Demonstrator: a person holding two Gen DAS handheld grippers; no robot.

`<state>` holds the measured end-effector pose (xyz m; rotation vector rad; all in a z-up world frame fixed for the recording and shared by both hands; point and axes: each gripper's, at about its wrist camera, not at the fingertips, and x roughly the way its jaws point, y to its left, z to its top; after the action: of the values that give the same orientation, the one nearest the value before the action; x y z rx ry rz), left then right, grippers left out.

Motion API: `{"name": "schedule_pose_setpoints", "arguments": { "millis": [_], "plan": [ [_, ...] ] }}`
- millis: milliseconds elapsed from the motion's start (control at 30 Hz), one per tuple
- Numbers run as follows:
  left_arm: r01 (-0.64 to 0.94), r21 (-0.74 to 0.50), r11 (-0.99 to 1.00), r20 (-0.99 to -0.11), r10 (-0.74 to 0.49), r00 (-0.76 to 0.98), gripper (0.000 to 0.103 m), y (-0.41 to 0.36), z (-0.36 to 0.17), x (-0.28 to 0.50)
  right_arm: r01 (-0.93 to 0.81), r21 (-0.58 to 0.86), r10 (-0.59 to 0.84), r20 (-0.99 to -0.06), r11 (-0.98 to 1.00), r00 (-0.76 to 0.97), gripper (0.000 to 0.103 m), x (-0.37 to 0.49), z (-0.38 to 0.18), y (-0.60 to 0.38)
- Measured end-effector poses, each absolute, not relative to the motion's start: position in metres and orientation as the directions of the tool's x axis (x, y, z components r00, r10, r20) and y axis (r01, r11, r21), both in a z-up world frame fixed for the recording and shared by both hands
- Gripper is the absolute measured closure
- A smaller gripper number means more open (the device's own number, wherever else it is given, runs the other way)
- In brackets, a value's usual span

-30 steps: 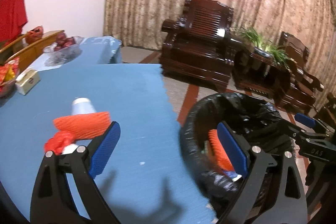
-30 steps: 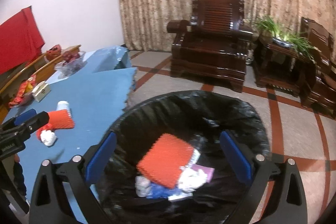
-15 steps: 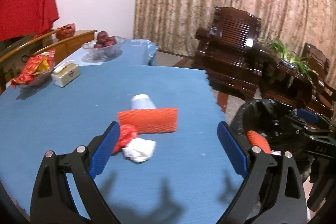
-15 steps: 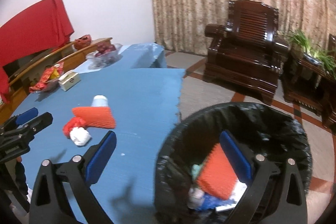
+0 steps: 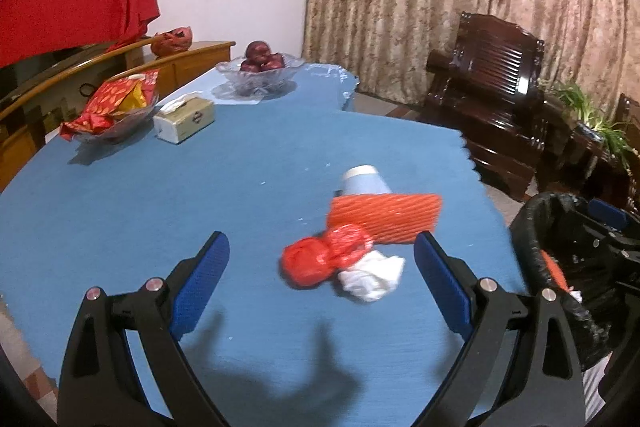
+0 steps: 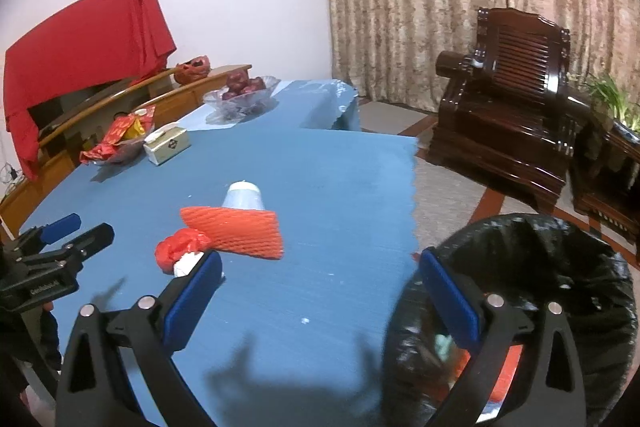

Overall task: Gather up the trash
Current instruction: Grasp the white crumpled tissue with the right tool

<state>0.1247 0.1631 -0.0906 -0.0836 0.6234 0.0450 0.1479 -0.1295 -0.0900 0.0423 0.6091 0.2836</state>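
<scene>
- Left wrist view: the left gripper (image 5: 320,275) is hovering over the blue felt-like table cover (image 5: 160,211), its ribbed blue pads spread wide and gripping nothing.
- Between the pads a crumpled red plastic bag (image 5: 324,259) is lying, touching a wadded white tissue (image 5: 372,277) and a flat orange foam net sleeve (image 5: 386,217).
- A pale paper cup (image 5: 364,181) is lying on its side just behind the sleeve.
- The glossy black bin liner (image 5: 536,227) is showing at the right, off the table edge.
- Right wrist view: the right gripper (image 6: 320,291) is also standing apart and empty, its right pad sitting over the wrinkled bin liner (image 6: 560,259).
- The sleeve (image 6: 240,233), bag (image 6: 180,247) and cup (image 6: 244,197) are lying left of centre.
</scene>
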Motion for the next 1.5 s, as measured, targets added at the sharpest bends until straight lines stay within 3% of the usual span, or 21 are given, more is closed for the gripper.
{"name": "schedule_pose_setpoints", "arguments": {
  "millis": [1367, 1500],
  "plan": [
    [-0.179, -0.048, 0.983, -0.692, 0.097, 0.716, 0.012, 0.256, -0.164, 0.156, -0.383, 0.112, 0.346, -0.703, 0.917, 0.622, 0.006, 0.199, -0.179, 0.013],
    [-0.18, -0.048, 0.982, -0.693, 0.097, 0.714, 0.012, 0.257, -0.164, 0.158, -0.392, 0.108, 0.344, -0.721, 0.913, 0.602, 0.012, 0.202, -0.186, 0.019]
  ]
}}
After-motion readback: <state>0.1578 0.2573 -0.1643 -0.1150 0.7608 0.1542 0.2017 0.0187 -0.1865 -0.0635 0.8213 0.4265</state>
